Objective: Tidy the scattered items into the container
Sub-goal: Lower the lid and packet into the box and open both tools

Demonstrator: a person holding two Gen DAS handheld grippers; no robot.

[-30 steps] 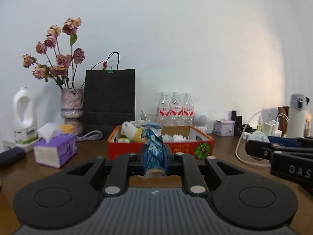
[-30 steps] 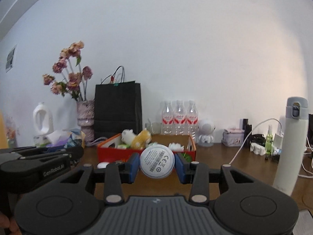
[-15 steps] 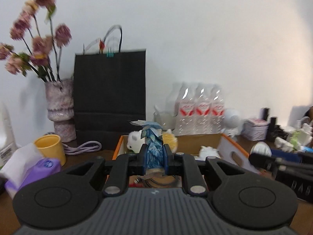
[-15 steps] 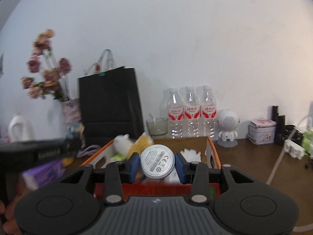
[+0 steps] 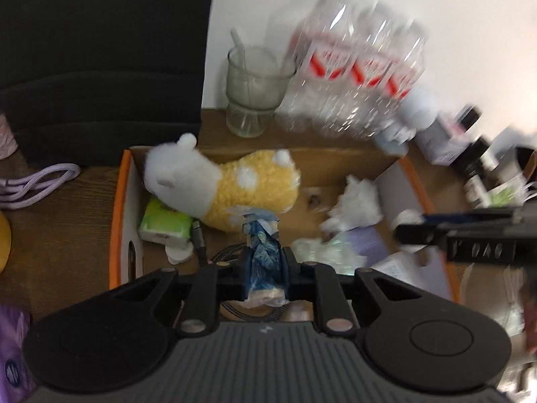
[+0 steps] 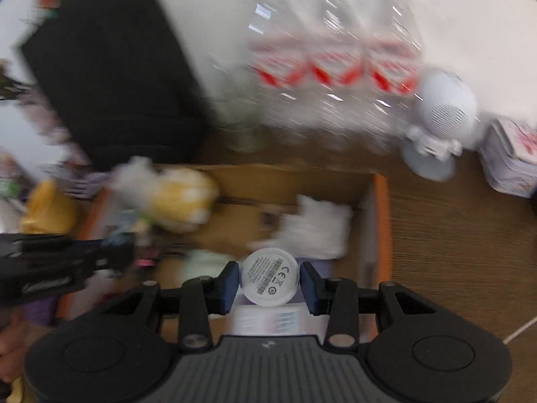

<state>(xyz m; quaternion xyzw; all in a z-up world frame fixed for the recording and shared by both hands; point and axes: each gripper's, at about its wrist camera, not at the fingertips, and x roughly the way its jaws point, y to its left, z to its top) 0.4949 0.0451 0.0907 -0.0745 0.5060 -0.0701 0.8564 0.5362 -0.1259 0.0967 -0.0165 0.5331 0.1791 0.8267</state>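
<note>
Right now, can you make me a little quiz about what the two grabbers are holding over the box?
1. True or false: the left gripper holds a blue crinkly plastic packet.
2. What does the right gripper pinch? A) a yellow cup B) a round white plastic disc with a barcode label C) a bottle
3. Fill in: the yellow and white plush toy lies inside the orange-edged cardboard ____.

Key: 1 true; 2 B; 3 box
</note>
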